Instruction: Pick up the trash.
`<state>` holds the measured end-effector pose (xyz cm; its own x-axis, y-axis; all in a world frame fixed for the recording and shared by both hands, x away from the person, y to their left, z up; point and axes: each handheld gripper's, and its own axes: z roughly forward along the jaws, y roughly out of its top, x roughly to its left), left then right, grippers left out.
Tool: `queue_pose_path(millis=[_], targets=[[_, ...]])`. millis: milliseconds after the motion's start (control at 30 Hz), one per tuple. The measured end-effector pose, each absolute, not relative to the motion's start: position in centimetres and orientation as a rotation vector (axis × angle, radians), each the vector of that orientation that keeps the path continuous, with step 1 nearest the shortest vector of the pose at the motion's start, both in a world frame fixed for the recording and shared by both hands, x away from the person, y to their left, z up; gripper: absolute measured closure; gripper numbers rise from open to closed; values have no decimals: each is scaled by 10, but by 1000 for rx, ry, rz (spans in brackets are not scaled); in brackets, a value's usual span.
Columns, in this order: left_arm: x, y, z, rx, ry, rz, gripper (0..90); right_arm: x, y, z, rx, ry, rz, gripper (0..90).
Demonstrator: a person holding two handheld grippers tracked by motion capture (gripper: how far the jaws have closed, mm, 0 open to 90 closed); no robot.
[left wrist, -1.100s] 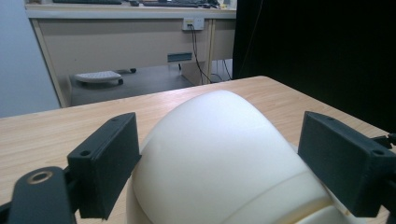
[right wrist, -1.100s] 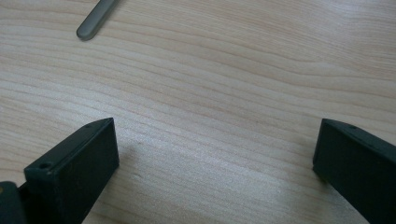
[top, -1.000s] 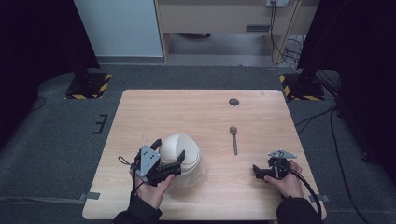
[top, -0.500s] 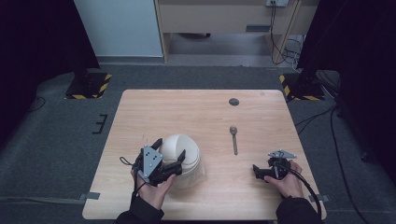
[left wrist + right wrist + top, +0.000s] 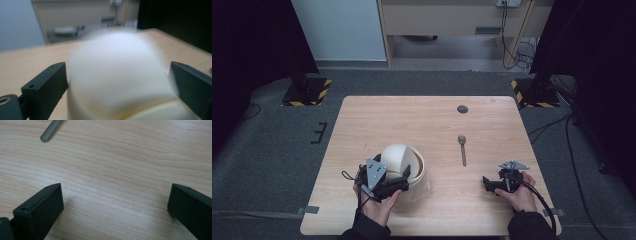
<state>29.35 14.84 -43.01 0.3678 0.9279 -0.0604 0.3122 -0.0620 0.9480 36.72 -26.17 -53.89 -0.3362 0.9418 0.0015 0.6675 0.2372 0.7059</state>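
A pale wood-grain worktop (image 5: pixel 432 125) stands on grey carpet, with dark curtains at both sides, yellow-and-black striped bases (image 5: pixel 307 90) at the far corners and a beige cabinet behind; no writing can be read anywhere. At the near left, the left gripper (image 5: pixel 399 176) has its jaws spread around a cream bowl (image 5: pixel 404 162) lying tipped over — the left gripper view shows that bowl (image 5: pixel 120 77) blurred and close between the two black jaws, not visibly pinched. Right of centre lies a spoon (image 5: pixel 462 148), with a small dark disc (image 5: pixel 462 109) beyond it. At the near right, the right gripper (image 5: pixel 489 184) rests low on the wood, jaws wide apart over bare grain — its own view catches the spoon's handle tip (image 5: pixel 51 131).
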Motion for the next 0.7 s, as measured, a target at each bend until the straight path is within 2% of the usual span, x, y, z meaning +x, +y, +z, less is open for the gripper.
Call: queue_pose_path(millis=[267,600,633,700], targets=[[295,156,-435,1644,1136,743,57,367,-262,-539,1476,2090,865,5],[291,166,-423,1569,1028,700,128,367,-262,-539,1474,2091,865,5],[291,167,-422,1564,1002,651,201,367,-262,-539,1474,2090,864,5],[290,165,-422,1577,984,631,227,368,-262,-539,1474,2093,862,5]])
